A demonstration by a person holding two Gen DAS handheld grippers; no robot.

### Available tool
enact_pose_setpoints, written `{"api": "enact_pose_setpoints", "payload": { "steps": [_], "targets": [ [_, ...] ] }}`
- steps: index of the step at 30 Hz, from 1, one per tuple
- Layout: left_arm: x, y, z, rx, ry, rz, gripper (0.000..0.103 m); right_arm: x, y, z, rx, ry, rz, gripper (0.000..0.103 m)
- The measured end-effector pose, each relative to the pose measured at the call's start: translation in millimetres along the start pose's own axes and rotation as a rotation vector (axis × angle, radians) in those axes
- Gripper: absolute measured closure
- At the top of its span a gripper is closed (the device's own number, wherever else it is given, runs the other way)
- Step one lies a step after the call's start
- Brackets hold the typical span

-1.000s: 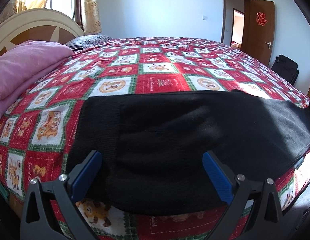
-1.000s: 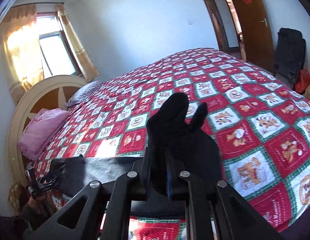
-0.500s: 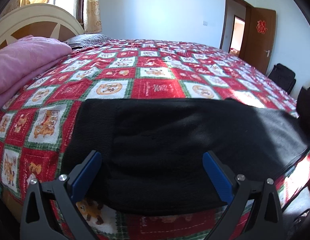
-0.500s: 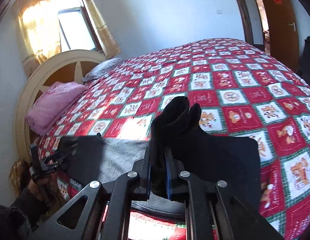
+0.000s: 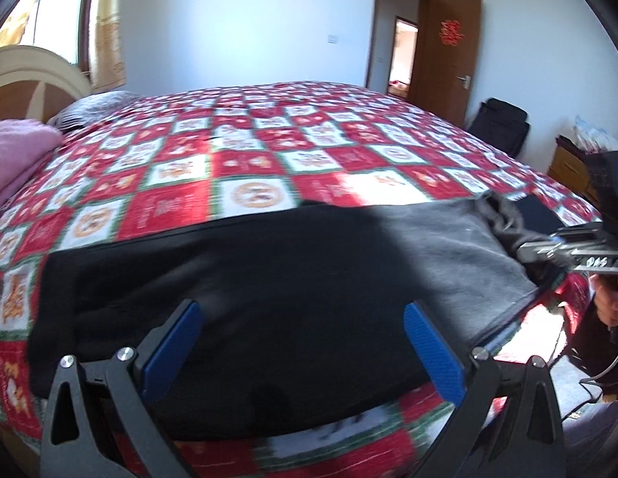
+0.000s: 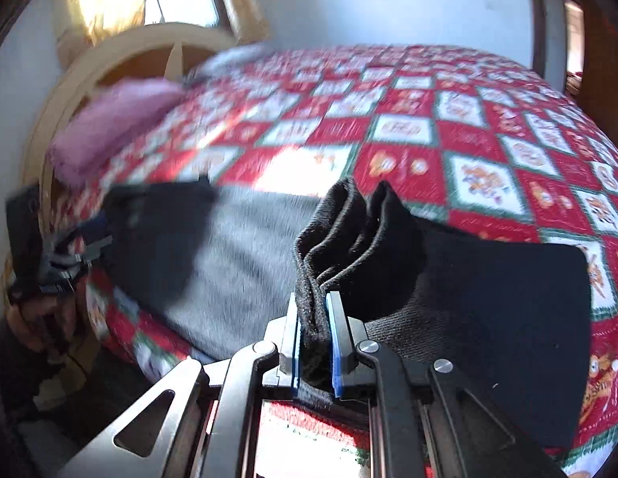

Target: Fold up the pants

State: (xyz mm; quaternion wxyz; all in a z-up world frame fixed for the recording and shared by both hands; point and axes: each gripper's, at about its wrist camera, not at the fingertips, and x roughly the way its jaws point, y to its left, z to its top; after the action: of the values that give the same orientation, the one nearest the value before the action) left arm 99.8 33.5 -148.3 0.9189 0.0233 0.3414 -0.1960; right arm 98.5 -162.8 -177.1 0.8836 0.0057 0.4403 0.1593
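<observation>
Black pants (image 5: 269,298) lie flat across the near edge of the bed, folded over on themselves. My left gripper (image 5: 303,352) is open and empty, its blue pads (image 5: 171,352) low over the waist end. My right gripper (image 6: 315,338) is shut on a bunched fold of the pants' leg end (image 6: 349,235), held just above the layer lying on the bed. In the left wrist view the right gripper (image 5: 548,249) shows at the right edge with the cloth.
The bed has a red, white and green checked quilt (image 5: 269,159). A pink blanket (image 6: 110,127) and a grey pillow (image 5: 94,109) lie by the headboard (image 6: 122,59). A brown door (image 5: 448,59) and a black bag (image 5: 504,123) stand beyond the bed.
My right gripper has carried the held leg end lower and closer to the waist end. My left gripper has turned to the right and stayed open over the pants.
</observation>
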Motion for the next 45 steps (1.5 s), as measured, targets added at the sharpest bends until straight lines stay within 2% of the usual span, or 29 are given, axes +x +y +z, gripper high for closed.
{"api": "enact_pose_setpoints", "payload": {
  "steps": [1, 3, 5, 7, 11, 13, 15, 17, 19, 21, 23, 24, 25, 27, 33, 38, 45],
  "targets": [
    [3.5, -11.7, 3.2, 0.017, 0.004, -0.027, 0.000, 2.4, -0.3, -1.2, -0.008, 0.015, -0.007, 0.089],
    [9.8, -30.7, 9.8, 0.037, 0.013, -0.082, 0.000, -4.2, -5.8, -4.9, -0.003, 0.012, 0.033, 0.082],
    [15.5, -50.5, 17.0, 0.052, 0.023, -0.145, 0.000, -22.6, -17.5, -8.4, 0.020, -0.022, 0.076, 0.069],
    [22.7, -72.5, 24.7, 0.068, 0.040, -0.204, 0.000, -44.0, -34.0, -12.9, 0.046, -0.076, 0.092, 0.063],
    [40.1, -115.7, 37.4, 0.101, 0.087, -0.298, 0.001, -76.6, -80.8, -22.3, 0.161, -0.177, 0.042, 0.061],
    [50.3, -136.9, 42.1, 0.125, 0.107, -0.330, 0.009, -83.9, -105.8, -29.9, 0.252, -0.214, 0.004, 0.061],
    [63.5, -156.9, 46.9, 0.146, 0.149, -0.362, 0.016, -85.7, -129.9, -37.9, 0.350, -0.249, 0.008, 0.061],
    [72.9, -166.9, 49.3, 0.142, 0.181, -0.381, 0.016, -83.9, -146.2, -41.8, 0.428, -0.265, 0.017, 0.060],
    [85.4, -172.2, 51.1, 0.126, 0.217, -0.379, 0.024, -82.1, -159.2, -45.1, 0.484, -0.278, 0.009, 0.059],
    [94.2, -170.4, 51.6, 0.077, 0.247, -0.384, 0.027, -80.8, -168.4, -45.2, 0.516, -0.287, -0.002, 0.058],
    [95.2, -166.9, 54.0, 0.037, 0.238, -0.384, 0.035, -82.1, -175.0, -47.6, 0.543, -0.298, -0.005, 0.058],
    [95.0, -166.2, 54.7, 0.036, 0.238, -0.382, 0.046, -82.5, -177.3, -48.6, 0.553, -0.304, -0.004, 0.057],
    [94.6, -165.0, 55.8, 0.032, 0.238, -0.377, 0.063, -83.2, -178.8, -48.9, 0.562, -0.311, -0.007, 0.057],
    [94.4, -162.0, 56.8, 0.004, 0.246, -0.414, 0.087, -86.6, -181.7, -50.6, 0.581, -0.331, -0.019, 0.056],
    [82.2, -162.0, 62.4, -0.010, 0.210, -0.437, 0.089, -89.4, -183.5, -55.0, 0.610, -0.354, -0.039, 0.052],
    [65.3, -150.1, 75.7, -0.011, 0.153, -0.410, 0.090, -86.3, -179.3, -54.8, 0.598, -0.350, -0.046, 0.052],
    [57.8, -124.2, 76.5, -0.044, 0.139, -0.362, 0.090, -83.5, -169.1, -54.5, 0.555, -0.344, -0.058, 0.052]
  ]
}}
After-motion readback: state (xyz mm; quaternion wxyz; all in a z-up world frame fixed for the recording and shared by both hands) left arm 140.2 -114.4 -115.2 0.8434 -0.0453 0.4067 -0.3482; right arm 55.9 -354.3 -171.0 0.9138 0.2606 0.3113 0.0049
